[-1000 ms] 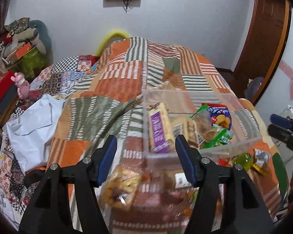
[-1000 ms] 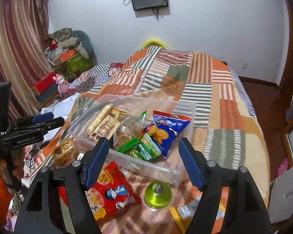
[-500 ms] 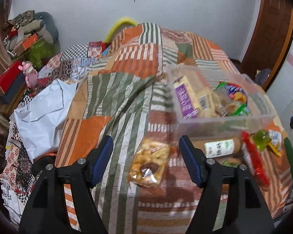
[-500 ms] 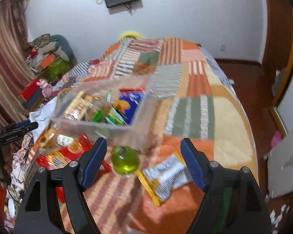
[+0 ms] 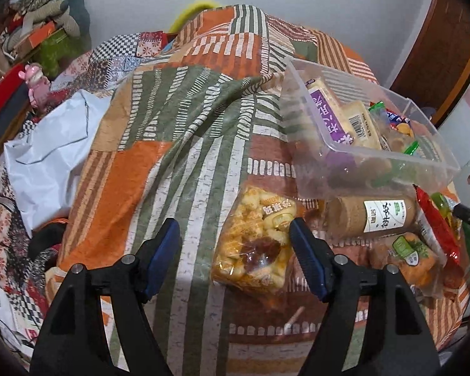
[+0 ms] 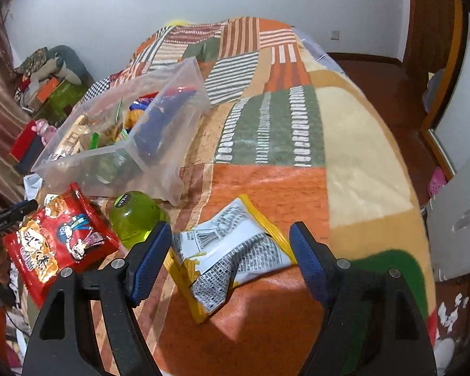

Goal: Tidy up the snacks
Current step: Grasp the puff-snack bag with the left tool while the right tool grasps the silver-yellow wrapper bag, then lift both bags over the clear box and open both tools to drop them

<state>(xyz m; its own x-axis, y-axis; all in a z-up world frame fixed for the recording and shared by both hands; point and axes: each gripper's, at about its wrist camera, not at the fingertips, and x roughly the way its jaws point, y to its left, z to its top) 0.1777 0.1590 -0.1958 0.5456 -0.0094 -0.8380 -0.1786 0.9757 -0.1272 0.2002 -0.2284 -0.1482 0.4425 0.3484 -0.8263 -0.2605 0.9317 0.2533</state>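
Note:
A clear plastic bin (image 5: 373,169) with several snack packs in it stands on the patchwork bedspread; it also shows in the right wrist view (image 6: 159,169). My left gripper (image 5: 235,250) is open, low over a clear bag of yellow puffed snacks (image 5: 253,250) that lies between its fingers, nearer the right one. A brown biscuit tube (image 5: 373,216) and an orange snack pack (image 5: 407,257) lie to the right. My right gripper (image 6: 230,250) is open over a yellow and white crinkled packet (image 6: 232,250). A green round jar (image 6: 134,216) and a red snack bag (image 6: 56,238) lie to its left.
The bedspread (image 6: 282,125) slopes off to the floor on the right (image 6: 391,94). A white plastic bag (image 5: 47,156) and piled boxes (image 5: 9,100) lie left of the bed. The left gripper's tip shows at the right wrist view's left edge (image 6: 9,216).
Both grippers have dropped lower and closer to the bed. The left one now frames the puffed snack bag; the right one swung right from the bin to the yellow and white packet.

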